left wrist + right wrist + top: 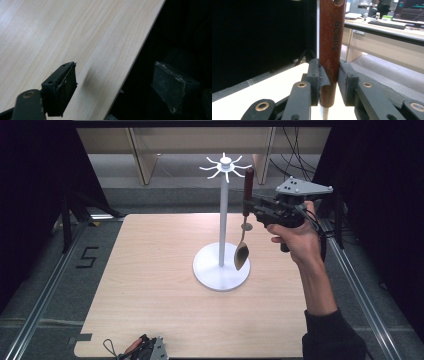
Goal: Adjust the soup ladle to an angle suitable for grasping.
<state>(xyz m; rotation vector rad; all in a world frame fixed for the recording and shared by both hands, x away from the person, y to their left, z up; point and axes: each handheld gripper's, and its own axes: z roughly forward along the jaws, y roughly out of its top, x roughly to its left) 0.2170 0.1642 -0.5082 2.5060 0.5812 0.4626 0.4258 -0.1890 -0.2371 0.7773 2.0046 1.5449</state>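
We see the spoon (242, 251) hanging upright in the air, its reddish-brown handle (331, 45) topmost and its bowl low over the round base of the white rack (222, 227), which stands toward the far right of the worktop (150, 285). The handle's top sits just beside the rack's hooked crown; whether it touches a hook, we cannot quite tell. Our right gripper (248, 206) has its fingers (315, 75) clamped on the handle's lower end. Our left gripper (147, 349) lies at the worktop's near edge, fingers (61, 85) spread wide apart, holding nothing.
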